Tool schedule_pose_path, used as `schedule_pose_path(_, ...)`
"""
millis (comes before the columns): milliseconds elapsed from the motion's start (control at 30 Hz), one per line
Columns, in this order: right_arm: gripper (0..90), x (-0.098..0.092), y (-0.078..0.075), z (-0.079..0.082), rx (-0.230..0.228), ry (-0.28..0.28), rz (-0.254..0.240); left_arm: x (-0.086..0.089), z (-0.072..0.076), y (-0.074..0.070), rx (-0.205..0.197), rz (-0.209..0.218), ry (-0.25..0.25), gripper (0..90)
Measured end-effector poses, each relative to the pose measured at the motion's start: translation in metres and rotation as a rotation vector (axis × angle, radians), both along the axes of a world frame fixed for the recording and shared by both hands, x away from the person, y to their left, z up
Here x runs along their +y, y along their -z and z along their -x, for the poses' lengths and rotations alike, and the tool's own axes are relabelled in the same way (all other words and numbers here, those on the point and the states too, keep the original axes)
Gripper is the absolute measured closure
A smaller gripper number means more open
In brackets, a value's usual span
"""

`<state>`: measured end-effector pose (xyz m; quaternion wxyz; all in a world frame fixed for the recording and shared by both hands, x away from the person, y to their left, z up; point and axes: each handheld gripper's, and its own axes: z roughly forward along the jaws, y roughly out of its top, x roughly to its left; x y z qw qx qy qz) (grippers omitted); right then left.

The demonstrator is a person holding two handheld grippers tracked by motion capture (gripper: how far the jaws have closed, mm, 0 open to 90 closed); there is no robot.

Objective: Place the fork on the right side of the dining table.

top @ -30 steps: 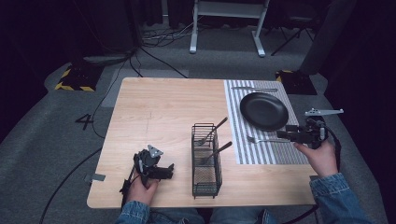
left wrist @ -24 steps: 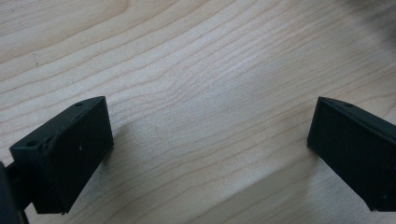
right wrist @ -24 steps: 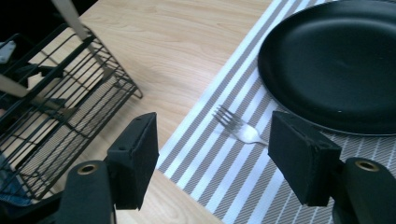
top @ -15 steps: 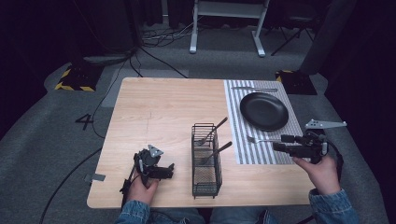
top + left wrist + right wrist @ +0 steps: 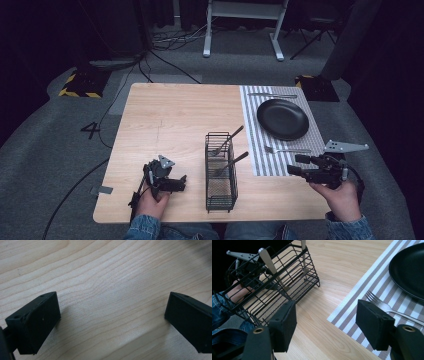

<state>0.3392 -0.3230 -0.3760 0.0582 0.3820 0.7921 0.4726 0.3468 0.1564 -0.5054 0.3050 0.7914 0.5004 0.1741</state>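
Hovering at the table's right edge, you are holding your right gripper (image 5: 295,166) with jaws spread, empty. The fork (image 5: 286,149) is lying on the striped mat (image 5: 252,145) just ahead, handle pointing right; your left gripper (image 5: 112,320), also spread, is resting far off.

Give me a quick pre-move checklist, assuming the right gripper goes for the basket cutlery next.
1. Right gripper open and empty: ok.
2. Left gripper open, resting low over bare table: ok.
3. Basket upright, two utensils leaning inside: ok.
4. Handles stick out above the basket rim, graspable: ok.
5. Free spot on the mat: fork lies near the plate, another utensil beyond it; which pieces remain, cannot tell.
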Motion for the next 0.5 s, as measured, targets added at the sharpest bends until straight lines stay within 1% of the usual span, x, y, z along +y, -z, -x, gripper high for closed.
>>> schedule_pose_path(33, 33.1, 0.002, 0.005, 0.001, -0.006, -0.011, -0.006, 0.0, 0.0, 0.0, 0.001, 0.0, 0.001, 0.2)
schedule_pose_path(67, 33.1, 0.002, 0.005, 0.001, -0.006, -0.011, -0.006, 0.0, 0.0, 0.0, 0.001, 0.0, 0.001, 0.2)
schedule_pose_path(100, 33.1, 0.005, 0.011, 0.001, 0.0, -0.018, -0.011, 0.0, 0.0, 0.0, 0.0, 0.0, 0.0, 0.2)
schedule_pose_path(133, 33.1, 0.005, 0.011, 0.001, 0.0, -0.018, -0.011, 0.0, 0.0, 0.0, 0.0, 0.0, 0.0, 0.2)
schedule_pose_path(167, 33.2, 0.006, 0.015, 0.001, 0.006, -0.02, -0.012, 0.0, 0.0, 0.0, 0.0, 0.0, 0.0, 0.2)
schedule_pose_path(200, 33.2, 0.008, 0.023, 0.001, 0.014, -0.025, -0.014, 0.0, 0.0, 0.0, 0.0, 0.0, 0.0, 0.2)
schedule_pose_path(267, 33.2, 0.011, 0.031, 0.001, 0.027, -0.033, -0.017, 0.0, 0.0, 0.0, 0.0, 0.0, 0.001, 0.2)
schedule_pose_path(300, 33.2, 0.011, 0.031, 0.001, 0.027, -0.033, -0.017, 0.0, 0.0, 0.0, 0.0, 0.0, 0.001, 0.2)
schedule_pose_path(333, 33.2, 0.012, 0.035, 0.001, 0.028, -0.039, -0.019, 0.0, 0.0, 0.0, 0.0, 0.0, 0.001, 0.2)
schedule_pose_path(367, 33.2, 0.013, 0.042, 0.0, 0.034, -0.046, -0.018, 0.0, 0.0, 0.0, 0.0, 0.0, 0.0, 0.2)
schedule_pose_path(400, 33.2, 0.013, 0.042, 0.0, 0.034, -0.046, -0.018, 0.0, 0.0, 0.0, 0.0, 0.0, 0.0, 0.2)
schedule_pose_path(433, 33.2, 0.014, 0.047, -0.001, 0.039, -0.046, -0.009, 0.0, 0.0, 0.0, 0.001, 0.0, 0.001, 0.2)
schedule_pose_path(467, 33.2, 0.014, 0.047, -0.001, 0.039, -0.046, -0.009, 0.0, 0.0, 0.0, 0.001, 0.0, 0.001, 0.2)
schedule_pose_path(500, 33.2, 0.015, 0.053, -0.002, 0.029, -0.044, -0.002, 0.0, 0.0, 0.0, 0.0, 0.0, 0.0, 0.2)
